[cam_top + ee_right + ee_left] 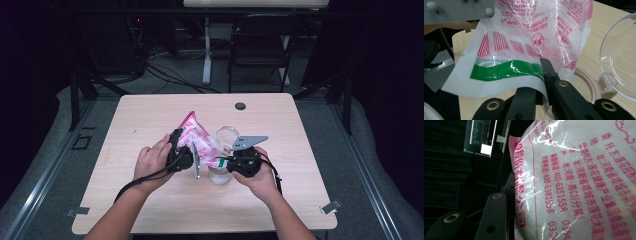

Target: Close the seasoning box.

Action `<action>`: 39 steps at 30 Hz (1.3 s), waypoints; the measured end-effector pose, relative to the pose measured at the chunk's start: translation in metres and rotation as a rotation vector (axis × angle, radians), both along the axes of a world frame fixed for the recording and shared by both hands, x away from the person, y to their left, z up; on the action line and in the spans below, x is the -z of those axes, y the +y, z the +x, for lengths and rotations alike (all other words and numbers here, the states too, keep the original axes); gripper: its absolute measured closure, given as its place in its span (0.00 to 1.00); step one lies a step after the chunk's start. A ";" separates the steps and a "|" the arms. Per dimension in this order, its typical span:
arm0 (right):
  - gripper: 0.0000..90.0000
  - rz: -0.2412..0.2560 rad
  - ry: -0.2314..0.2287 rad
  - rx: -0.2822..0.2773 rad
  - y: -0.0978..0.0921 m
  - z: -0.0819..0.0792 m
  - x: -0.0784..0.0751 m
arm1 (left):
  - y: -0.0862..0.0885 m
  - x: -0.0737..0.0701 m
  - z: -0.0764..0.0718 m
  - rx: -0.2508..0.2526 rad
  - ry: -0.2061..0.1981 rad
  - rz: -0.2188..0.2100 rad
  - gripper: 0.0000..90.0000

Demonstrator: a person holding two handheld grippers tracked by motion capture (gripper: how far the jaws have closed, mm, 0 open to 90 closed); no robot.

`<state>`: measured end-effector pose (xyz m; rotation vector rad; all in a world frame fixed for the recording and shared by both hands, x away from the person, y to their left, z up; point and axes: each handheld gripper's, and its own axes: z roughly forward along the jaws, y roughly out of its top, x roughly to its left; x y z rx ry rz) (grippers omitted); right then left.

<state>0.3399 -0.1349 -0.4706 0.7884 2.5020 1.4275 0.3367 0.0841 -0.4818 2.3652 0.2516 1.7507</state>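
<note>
High view: you are seen from above and behind, the camera facing forward and down over the whole table (150,210), far enough back to take in the floor and a chair (260,45) beyond.
Left gripper view: your left gripper (186,152) carries this camera; it faces along the jaws, pressed close against the bag (579,182), with a lit screen (481,136) far off past the jaw tips.
Right gripper view: this camera rides your right gripper (543,82), facing along its jaws at the bag's green-striped edge just ahead, with a clear lid (621,57) to the jaws' right.
Shared: all three views take in the bag; the high view and right gripper view share the tabletop and lid.
</note>
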 end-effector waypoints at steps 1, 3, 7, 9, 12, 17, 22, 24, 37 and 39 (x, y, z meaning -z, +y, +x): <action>1.00 0.001 0.001 0.000 0.000 0.000 0.000 | 0.000 0.000 0.000 -0.002 0.000 0.000 0.67; 1.00 0.002 0.001 0.000 -0.001 0.000 0.000 | -0.001 -0.001 -0.001 -0.001 -0.002 0.006 0.67; 1.00 0.002 0.002 -0.001 -0.001 0.000 0.000 | -0.001 -0.001 -0.001 0.002 -0.012 0.013 0.67; 1.00 0.004 0.002 0.001 -0.001 0.000 0.000 | -0.001 -0.001 -0.001 0.002 -0.011 0.011 0.67; 1.00 0.002 0.003 0.001 -0.001 0.001 0.000 | -0.002 -0.002 -0.002 0.006 -0.017 0.021 0.67; 1.00 0.003 0.004 0.007 -0.002 0.001 0.001 | -0.003 -0.003 -0.003 0.011 -0.025 0.024 0.67; 1.00 0.004 0.002 0.009 -0.002 0.001 0.001 | -0.004 -0.004 -0.003 0.012 -0.025 0.023 0.67; 1.00 0.004 0.003 0.008 -0.002 0.001 0.001 | -0.004 -0.004 -0.003 0.012 -0.028 0.024 0.67; 1.00 0.006 0.009 0.008 -0.003 0.002 0.002 | -0.004 -0.007 -0.003 0.017 -0.036 0.031 0.67; 1.00 0.009 0.010 0.008 -0.003 0.002 0.002 | -0.004 -0.007 -0.003 0.018 -0.035 0.032 0.67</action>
